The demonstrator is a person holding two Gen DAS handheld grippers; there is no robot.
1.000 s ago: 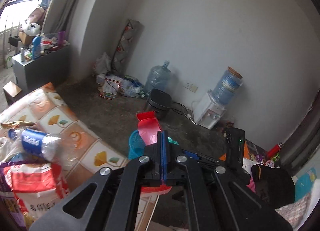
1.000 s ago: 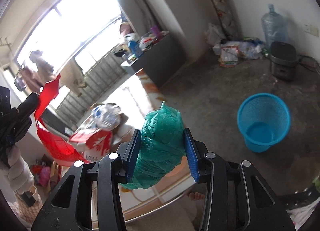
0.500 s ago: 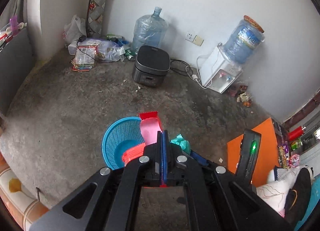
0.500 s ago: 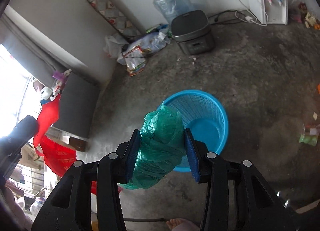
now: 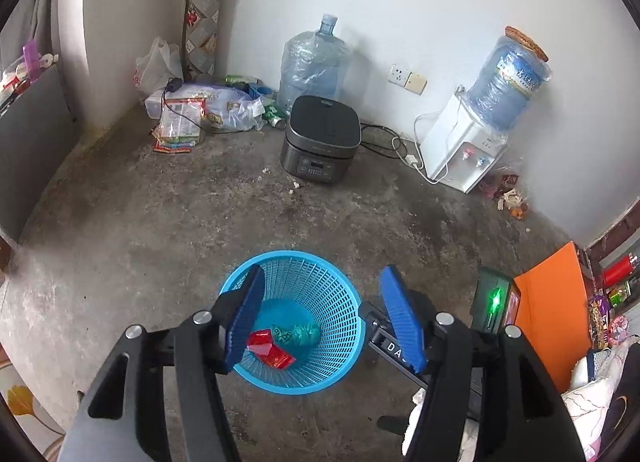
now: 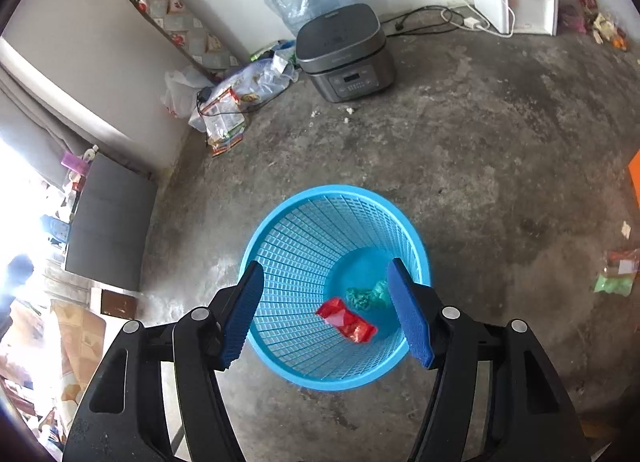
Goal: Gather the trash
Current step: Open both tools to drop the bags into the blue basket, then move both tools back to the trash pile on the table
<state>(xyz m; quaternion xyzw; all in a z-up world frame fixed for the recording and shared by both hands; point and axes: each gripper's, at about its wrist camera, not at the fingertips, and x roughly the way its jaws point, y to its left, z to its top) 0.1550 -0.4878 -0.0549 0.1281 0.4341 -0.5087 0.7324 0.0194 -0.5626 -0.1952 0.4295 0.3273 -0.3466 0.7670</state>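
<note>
Left gripper (image 5: 322,318) and right gripper (image 6: 326,312) above blue basket (image 6: 280,217), jaws just spread wide, nothing between pads. One red wrapper (image 6: 347,324), one green bag (image 6: 366,296) lie on basket bottom, touching.

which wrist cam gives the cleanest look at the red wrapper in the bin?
Right wrist. The red wrapper lies fully exposed on the blue basket's floor beside the green bag, between the open tongs. In the left wrist view the wrapper is smaller and one blue pad clips its edge.
</note>
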